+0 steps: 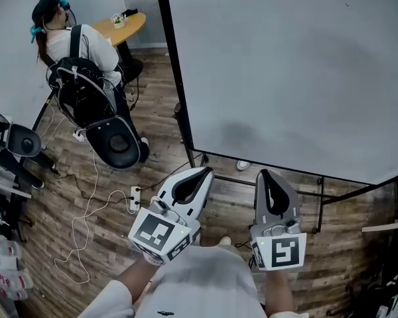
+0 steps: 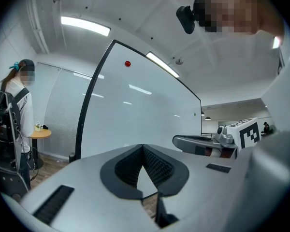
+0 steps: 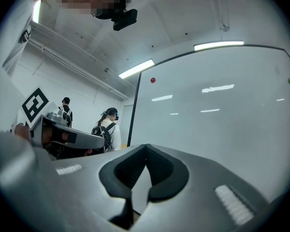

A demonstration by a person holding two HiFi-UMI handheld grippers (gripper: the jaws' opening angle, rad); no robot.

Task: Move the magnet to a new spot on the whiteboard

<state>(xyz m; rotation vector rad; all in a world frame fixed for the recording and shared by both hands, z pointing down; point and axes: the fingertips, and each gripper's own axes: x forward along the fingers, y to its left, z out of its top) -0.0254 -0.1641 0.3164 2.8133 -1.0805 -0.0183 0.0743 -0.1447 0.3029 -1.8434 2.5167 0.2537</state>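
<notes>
1. Now, your left gripper (image 2: 143, 146) has its jaws pressed together, empty; the red magnet (image 2: 127, 63) sticks to the whiteboard (image 2: 135, 115), high above them.
2. Your right gripper (image 3: 146, 146) is likewise closed and empty, with the magnet (image 3: 152, 80) above its jaws.

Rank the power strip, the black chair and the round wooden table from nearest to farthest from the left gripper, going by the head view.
1. White power strip, on the floor just left of the left gripper.
2. Black chair, farther up-left.
3. Round wooden table, top left, by the wall.
</notes>
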